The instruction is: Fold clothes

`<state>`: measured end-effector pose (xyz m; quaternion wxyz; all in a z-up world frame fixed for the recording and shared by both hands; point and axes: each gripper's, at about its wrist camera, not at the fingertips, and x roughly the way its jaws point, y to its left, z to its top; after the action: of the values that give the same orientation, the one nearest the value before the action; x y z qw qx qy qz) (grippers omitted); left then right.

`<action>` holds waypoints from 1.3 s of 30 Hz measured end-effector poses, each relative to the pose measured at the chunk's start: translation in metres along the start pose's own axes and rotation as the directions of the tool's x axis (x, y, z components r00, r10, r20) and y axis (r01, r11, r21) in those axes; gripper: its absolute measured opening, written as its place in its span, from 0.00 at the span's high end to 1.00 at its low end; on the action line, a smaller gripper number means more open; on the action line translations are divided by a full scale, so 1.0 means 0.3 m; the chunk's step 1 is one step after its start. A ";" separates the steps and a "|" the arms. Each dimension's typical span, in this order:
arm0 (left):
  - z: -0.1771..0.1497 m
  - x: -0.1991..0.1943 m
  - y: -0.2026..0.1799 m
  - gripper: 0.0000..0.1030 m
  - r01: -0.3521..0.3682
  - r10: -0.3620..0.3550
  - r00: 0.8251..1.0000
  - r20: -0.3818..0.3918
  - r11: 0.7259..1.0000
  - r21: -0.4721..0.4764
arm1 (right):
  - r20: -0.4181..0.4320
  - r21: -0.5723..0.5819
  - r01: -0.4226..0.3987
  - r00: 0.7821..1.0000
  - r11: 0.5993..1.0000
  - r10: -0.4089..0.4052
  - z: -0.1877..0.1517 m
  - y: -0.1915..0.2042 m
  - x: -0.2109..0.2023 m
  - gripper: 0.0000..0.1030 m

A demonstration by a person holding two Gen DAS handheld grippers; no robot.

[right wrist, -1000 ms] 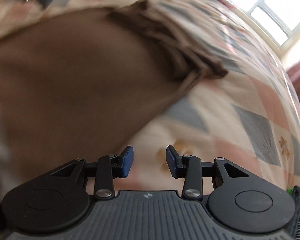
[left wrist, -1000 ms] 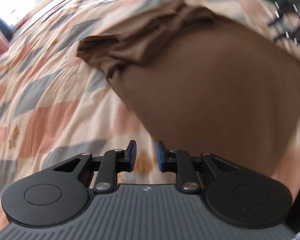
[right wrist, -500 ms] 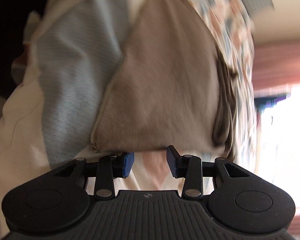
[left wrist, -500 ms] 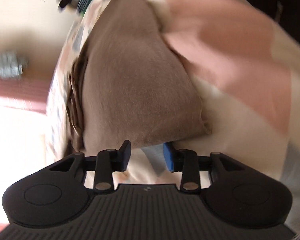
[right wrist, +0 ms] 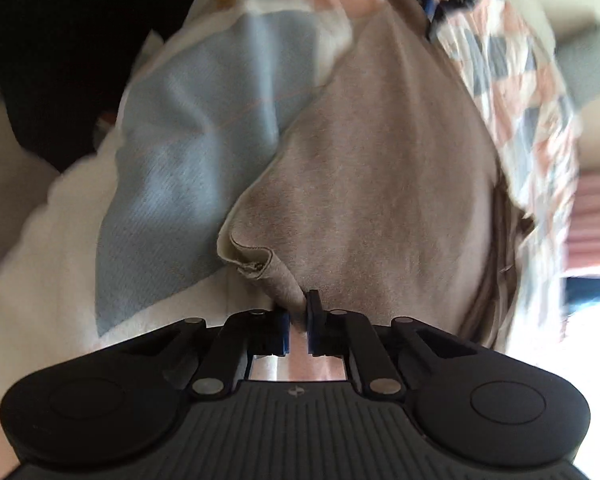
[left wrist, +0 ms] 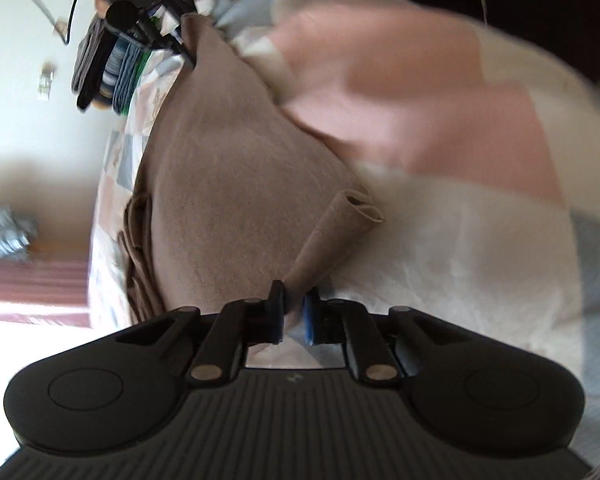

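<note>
Left gripper (left wrist: 293, 312): we see it pinching a corner of the brown garment (left wrist: 228, 184).
Garment: lying on our patchwork quilt (left wrist: 460, 220).

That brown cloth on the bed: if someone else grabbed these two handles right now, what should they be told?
Left gripper: shut on a near corner of the brown garment.
Right gripper: shut on the other near corner.
The garment lies mostly flat on the patchwork quilt, its far end bunched; a stack of folded clothes sits beyond it.
Done: both corners pinched.
Left: probably carry them over toward the far edge, release, smooth, and finish folding.
</note>
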<state>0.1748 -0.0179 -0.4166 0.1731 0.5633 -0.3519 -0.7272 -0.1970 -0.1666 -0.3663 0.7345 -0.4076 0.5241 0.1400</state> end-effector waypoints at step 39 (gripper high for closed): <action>-0.397 0.239 0.473 0.93 0.098 -0.322 0.937 0.133 -0.122 -0.988 | 0.184 0.959 -0.168 0.982 -0.228 0.050 -0.455 -0.402 0.110 0.77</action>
<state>0.2445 -0.2005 -0.3804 0.4368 0.3558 0.4040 -0.7206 -0.1964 -0.3515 -0.3571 0.7804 0.3705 0.4421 -0.2414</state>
